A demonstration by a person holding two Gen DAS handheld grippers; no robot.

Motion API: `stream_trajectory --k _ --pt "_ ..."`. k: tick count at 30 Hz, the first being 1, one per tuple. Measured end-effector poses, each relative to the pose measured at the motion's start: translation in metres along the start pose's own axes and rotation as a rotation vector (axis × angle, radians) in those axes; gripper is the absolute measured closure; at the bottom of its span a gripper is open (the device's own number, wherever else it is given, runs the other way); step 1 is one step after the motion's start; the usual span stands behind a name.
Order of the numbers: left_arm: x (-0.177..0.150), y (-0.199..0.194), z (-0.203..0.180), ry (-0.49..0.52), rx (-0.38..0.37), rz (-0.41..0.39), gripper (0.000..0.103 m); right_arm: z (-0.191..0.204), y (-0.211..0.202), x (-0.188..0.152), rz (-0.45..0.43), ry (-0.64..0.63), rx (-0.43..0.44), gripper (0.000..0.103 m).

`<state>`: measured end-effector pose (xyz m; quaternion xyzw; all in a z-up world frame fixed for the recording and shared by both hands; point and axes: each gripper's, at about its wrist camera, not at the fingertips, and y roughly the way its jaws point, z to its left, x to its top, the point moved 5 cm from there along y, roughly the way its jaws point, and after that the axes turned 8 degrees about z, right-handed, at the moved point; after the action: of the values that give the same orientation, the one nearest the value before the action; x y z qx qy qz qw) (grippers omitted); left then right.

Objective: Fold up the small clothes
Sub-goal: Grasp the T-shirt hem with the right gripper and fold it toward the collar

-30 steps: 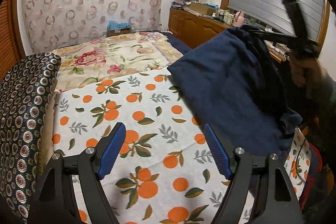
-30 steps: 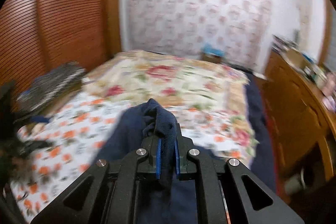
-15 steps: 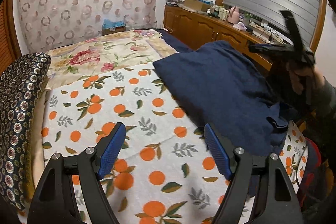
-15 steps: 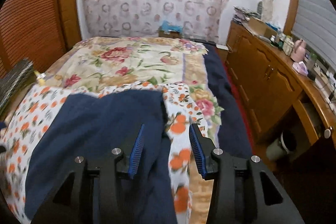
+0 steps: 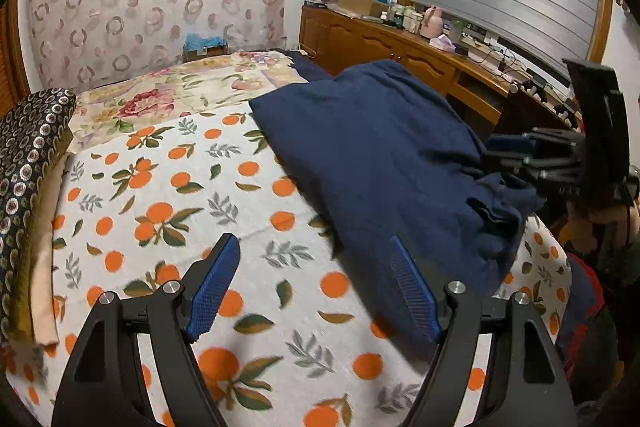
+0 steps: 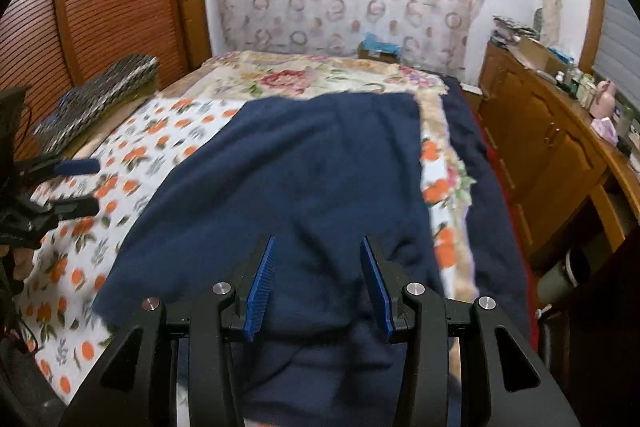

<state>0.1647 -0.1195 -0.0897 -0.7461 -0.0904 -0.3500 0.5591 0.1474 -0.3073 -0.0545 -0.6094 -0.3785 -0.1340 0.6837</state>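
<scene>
Navy garment (image 6: 304, 179) lies spread on my orange-print sheet (image 5: 168, 195), long axis running toward the headboard. My right gripper (image 6: 318, 279) has just opened over its near hem; left gripper (image 5: 316, 287) gapes empty.

A matt, soft navy garment (image 6: 304, 167) is spread on a printed cotton-like sheet (image 5: 168, 195); glossy varnished wood is seen on the cabinet (image 6: 552, 155).

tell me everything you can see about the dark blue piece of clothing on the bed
The navy garment looks like soft knit fabric, plain and without print. It lies spread mostly flat on the orange-print sheet, its near end bunched and wrinkled at the bed's edge. The right gripper stands open just above that end, pads not pressing it.
</scene>
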Motion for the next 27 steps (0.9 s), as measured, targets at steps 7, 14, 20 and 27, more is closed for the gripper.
stream_trajectory --k 7,14,20,27 --pt "-0.011 -0.013 -0.010 0.001 0.014 -0.016 0.025 0.010 -0.006 -0.008 0.019 -0.032 0.048 0.058" --pt "-0.013 -0.023 -0.017 0.012 0.026 -0.023 0.025 -0.004 -0.001 -0.026 0.079 -0.066 -0.017 0.058" --pt "-0.014 -0.023 -0.021 0.017 0.024 -0.024 0.025 -0.016 -0.018 -0.033 0.041 -0.057 -0.008 0.087" --pt "-0.019 -0.013 -0.027 0.020 0.008 -0.001 0.025 -0.047 -0.068 -0.052 -0.085 0.053 -0.013 0.095"
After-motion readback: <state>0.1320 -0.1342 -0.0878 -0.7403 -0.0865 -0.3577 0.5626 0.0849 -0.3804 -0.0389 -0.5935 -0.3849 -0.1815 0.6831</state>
